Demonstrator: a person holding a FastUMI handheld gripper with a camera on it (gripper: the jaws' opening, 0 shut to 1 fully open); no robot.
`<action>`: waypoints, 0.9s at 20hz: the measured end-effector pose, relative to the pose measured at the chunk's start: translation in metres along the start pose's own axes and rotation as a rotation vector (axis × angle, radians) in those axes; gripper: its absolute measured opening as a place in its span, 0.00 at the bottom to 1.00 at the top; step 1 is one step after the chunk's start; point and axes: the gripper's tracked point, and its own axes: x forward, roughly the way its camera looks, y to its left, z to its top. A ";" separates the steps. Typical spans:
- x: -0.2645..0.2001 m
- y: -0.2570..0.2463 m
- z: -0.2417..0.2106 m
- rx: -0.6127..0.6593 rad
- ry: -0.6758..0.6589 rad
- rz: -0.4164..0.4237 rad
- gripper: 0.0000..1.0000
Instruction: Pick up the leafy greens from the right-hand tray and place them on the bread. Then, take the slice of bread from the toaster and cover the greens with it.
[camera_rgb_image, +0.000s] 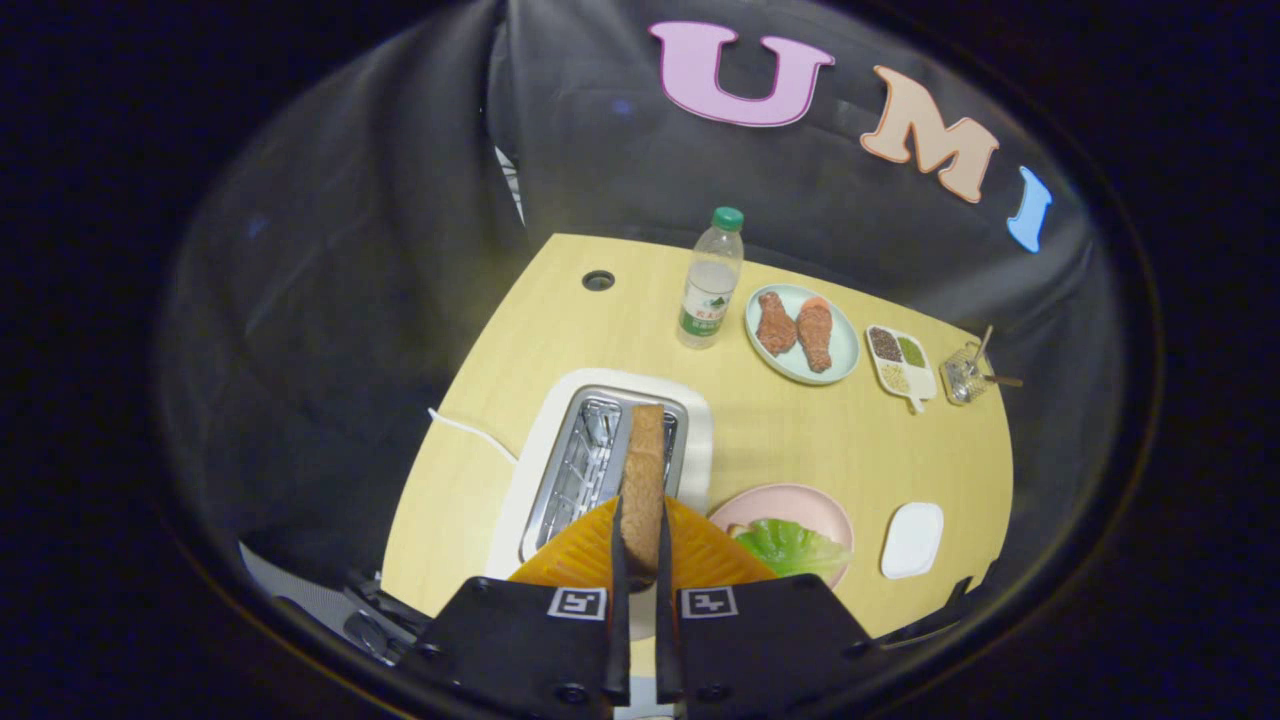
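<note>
Bread slice clamped above the toaster

Gripper (640, 535) has its jaws pressed together on the slice of bread (643, 480), one finger on each face, the slice standing on edge between them. Right below sits the white toaster (530, 470) with its metal slots open. Just to the right, the pink plate (790, 500) carries the leafy greens (790, 545), partly tucked behind the right finger. Beyond that plate lies a small white tray (912, 540). Further back on the wooden table (830, 440): a water bottle (711, 290), a pale green plate (845, 345) with two drumsticks (796, 330), a seasoning dish (900, 365) and a small glass holder (965, 375).
</note>
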 end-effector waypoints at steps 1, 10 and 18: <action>-0.007 -0.002 0.004 0.009 -0.014 0.014 0.13; -0.063 -0.051 0.040 0.108 -0.125 0.026 0.13; -0.050 -0.114 0.014 0.116 -0.066 -0.059 0.13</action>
